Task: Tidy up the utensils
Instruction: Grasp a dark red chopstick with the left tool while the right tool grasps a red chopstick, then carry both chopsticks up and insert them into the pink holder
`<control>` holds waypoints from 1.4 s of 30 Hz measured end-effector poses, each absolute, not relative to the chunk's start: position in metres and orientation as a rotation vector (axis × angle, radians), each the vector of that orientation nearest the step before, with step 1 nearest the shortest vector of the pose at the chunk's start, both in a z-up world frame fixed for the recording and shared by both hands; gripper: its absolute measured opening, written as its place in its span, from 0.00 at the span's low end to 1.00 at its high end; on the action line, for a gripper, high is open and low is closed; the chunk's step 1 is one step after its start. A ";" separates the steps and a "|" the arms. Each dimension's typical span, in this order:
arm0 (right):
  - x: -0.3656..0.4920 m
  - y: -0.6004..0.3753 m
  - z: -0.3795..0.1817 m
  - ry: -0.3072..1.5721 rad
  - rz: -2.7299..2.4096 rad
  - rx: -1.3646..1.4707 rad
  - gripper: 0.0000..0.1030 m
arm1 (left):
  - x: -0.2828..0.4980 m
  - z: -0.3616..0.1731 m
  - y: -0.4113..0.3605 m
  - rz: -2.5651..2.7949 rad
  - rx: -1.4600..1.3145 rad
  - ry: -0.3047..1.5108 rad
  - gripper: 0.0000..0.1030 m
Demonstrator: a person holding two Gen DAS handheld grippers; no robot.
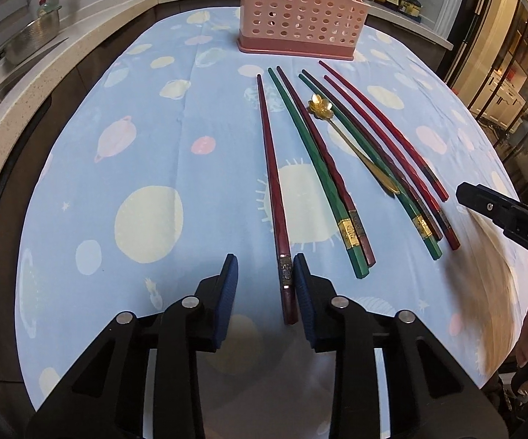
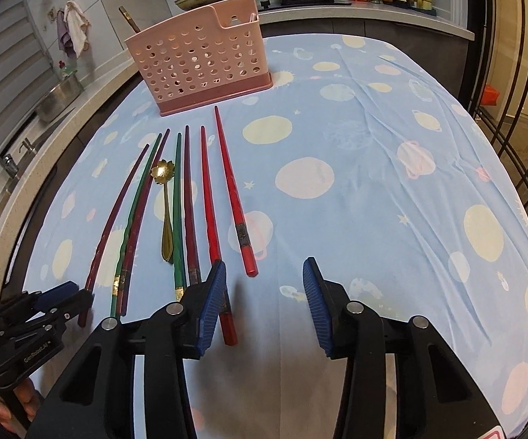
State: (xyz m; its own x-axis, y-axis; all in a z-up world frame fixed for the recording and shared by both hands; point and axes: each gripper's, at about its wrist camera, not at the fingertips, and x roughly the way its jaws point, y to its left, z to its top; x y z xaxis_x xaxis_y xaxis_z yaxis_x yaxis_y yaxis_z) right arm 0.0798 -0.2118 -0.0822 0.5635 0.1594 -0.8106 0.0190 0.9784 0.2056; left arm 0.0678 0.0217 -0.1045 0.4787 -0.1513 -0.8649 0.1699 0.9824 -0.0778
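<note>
Down on the tabletop (image 1: 81, 168), spread with a pale blue cloth printed with planets, the left gripper (image 1: 265, 274) has its blue-padded jaws apart around the butt of a lone dark red wooden chopstick (image 1: 269, 168), the right pad just beside it and the left pad clear. Next comes a loose row of green, maroon and red chopsticks (image 1: 311, 153) with a small gold flower-bowled spoon (image 1: 340, 135) lying across them. At the far right, the right gripper (image 2: 264, 274) stands with jaws apart, its left pad against a bright red chopstick (image 2: 210, 226) and nothing clamped. Beyond them stands the pink perforated plastic utensil holder (image 2: 198, 66), upright
</note>
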 end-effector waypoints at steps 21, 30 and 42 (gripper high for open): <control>0.110 -0.194 -0.100 0.987 0.101 0.112 0.09 | 0.067 -0.106 0.032 -0.224 -0.046 1.060 0.07; 0.087 -0.202 -0.086 0.971 0.114 0.149 0.07 | 0.056 -0.099 0.033 -0.235 -0.056 1.064 0.07; 0.049 -0.220 -0.023 0.841 0.130 0.199 0.07 | 0.043 -0.049 0.044 -0.235 -0.092 0.963 0.07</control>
State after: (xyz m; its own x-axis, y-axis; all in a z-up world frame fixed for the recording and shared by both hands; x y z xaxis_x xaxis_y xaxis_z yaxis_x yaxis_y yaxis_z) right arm 0.0494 -0.2203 -0.0232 0.6602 0.1922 -0.7261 -0.0353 0.9736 0.2256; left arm 0.0434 0.0442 -0.0489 0.5480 -0.2388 -0.8017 0.1568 0.9707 -0.1819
